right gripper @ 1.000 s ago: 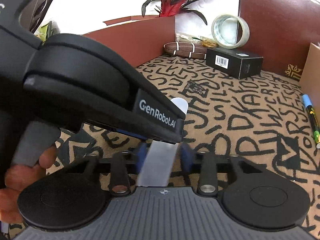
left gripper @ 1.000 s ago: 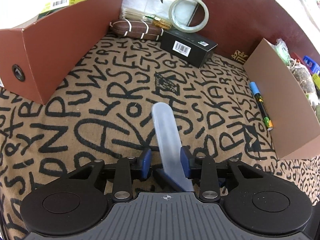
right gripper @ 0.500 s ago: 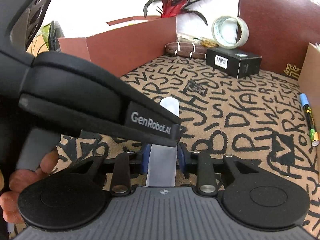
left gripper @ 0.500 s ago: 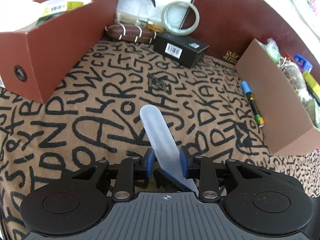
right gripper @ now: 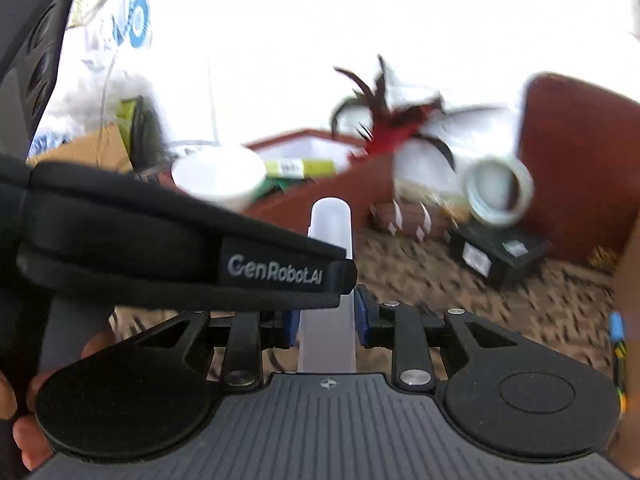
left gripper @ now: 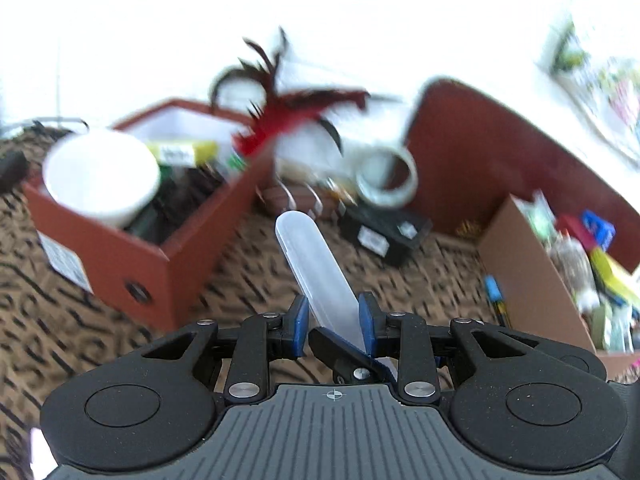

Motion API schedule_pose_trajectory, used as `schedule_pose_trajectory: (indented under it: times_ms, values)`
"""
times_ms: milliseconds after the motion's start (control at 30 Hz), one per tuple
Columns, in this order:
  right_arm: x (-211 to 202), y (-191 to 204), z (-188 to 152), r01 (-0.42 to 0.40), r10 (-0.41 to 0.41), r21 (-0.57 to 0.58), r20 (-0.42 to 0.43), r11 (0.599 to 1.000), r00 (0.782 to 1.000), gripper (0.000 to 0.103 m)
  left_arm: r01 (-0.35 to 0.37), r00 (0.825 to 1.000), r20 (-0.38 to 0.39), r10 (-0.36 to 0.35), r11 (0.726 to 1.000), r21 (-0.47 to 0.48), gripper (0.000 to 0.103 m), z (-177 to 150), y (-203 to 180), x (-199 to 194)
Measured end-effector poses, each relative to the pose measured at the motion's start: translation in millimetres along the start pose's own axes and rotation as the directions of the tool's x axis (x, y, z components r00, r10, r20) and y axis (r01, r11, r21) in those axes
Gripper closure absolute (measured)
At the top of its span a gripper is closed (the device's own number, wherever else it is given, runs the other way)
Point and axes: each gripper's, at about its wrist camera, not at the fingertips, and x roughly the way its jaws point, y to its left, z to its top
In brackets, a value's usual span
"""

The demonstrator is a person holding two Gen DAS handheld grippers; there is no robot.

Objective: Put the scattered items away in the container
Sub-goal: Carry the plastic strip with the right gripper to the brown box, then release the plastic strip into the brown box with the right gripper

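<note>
- Translucent plastic case (left gripper: 320, 276), long with a rounded end, is off the tabletop (left gripper: 248, 280) and held by both tools: the left gripper (left gripper: 334, 320) pinches it between its blue pads, and in the right wrist view the right gripper (right gripper: 326, 320) has its jaws pressed on the near end of the same case (right gripper: 330, 224).
- Red-brown box (left gripper: 132, 264) at far left already holds a white bowl (left gripper: 100, 176) and other clutter; by the look of it this is the container, and the case has not reached it.
- Left on the patterned cloth: a black box (left gripper: 384, 236), a tape roll (left gripper: 386, 178), a brown bundle (left gripper: 296, 200) and a blue-capped marker (left gripper: 494, 292) beside a cardboard box (left gripper: 528, 272).
- Both views are motion-blurred, so labels are unreadable.
- In the right view the left tool's black body hides much of the case, and the marker is cut off by the edge.
</note>
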Motion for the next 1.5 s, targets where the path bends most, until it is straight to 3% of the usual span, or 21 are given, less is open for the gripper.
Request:
schedule_pose_trajectory:
  times_ms: [167, 333, 600, 800, 833, 867, 900, 933, 967, 1033, 1100, 1267, 1500]
  values:
    - [27, 14, 40, -0.050, 0.050, -0.014, 0.037, 0.999, 0.998, 0.071, -0.055, 0.997, 0.062, 0.055, 0.998, -0.006, 0.077, 40, 25, -6]
    - [62, 26, 69, -0.067, 0.069, -0.029, 0.060, 0.997, 0.996, 0.071, -0.071, 0.995, 0.069, 0.074, 0.997, -0.041, 0.077, 78, 57, 6]
    - [119, 22, 87, -0.109, 0.110, -0.021, 0.059, 0.994, 0.992, 0.071, -0.083, 0.996, 0.036, 0.086, 0.994, -0.071, 0.077, 111, 100, 47]
    - [149, 12, 85, -0.114, 0.114, 0.001, 0.026, 0.993, 0.993, 0.071, -0.085, 0.996, -0.002, 0.085, 0.994, -0.065, 0.078, 112, 112, 77]
    - [152, 11, 83, -0.114, 0.114, -0.001, 0.024, 0.993, 0.993, 0.071, -0.087, 0.996, -0.005, 0.087, 0.994, -0.061, 0.072, 112, 112, 81]
    - [155, 11, 82, -0.117, 0.117, -0.004, 0.023, 0.993, 0.993, 0.070, -0.087, 0.996, -0.007, 0.087, 0.994, -0.058, 0.059, 111, 113, 83]
    - [156, 10, 80, -0.121, 0.122, -0.008, 0.024, 0.993, 0.992, 0.070, -0.090, 0.996, -0.005, 0.090, 0.994, -0.056, 0.055, 111, 113, 84]
    - [156, 10, 79, -0.122, 0.123, -0.013, 0.030, 0.992, 0.992, 0.059, -0.091, 0.996, 0.003, 0.092, 0.994, -0.052, 0.035, 110, 113, 84]
    - [154, 10, 78, -0.116, 0.117, -0.016, 0.038, 0.993, 0.992, 0.038, -0.093, 0.996, 0.014, 0.094, 0.995, -0.046, 0.013, 109, 112, 81]
    - [151, 9, 76, -0.079, 0.081, -0.034, 0.059, 0.996, 0.995, 0.032, -0.096, 0.994, 0.059, 0.097, 0.995, -0.028, 0.003, 105, 109, 72]
    - [147, 5, 74, -0.076, 0.078, -0.033, 0.062, 0.997, 0.995, 0.028, -0.088, 0.993, 0.082, 0.088, 0.996, -0.005, 0.002, 103, 105, 64]
    - [134, -1, 69, -0.061, 0.061, -0.005, 0.060, 0.998, 0.996, 0.009, -0.081, 0.995, 0.055, 0.081, 0.997, 0.001, 0.001, 98, 100, 60]
    - [118, 2, 65, -0.043, 0.044, -0.013, 0.059, 0.999, 0.997, 0.006, -0.080, 0.996, 0.035, 0.080, 0.997, 0.001, 0.001, 91, 89, 50]
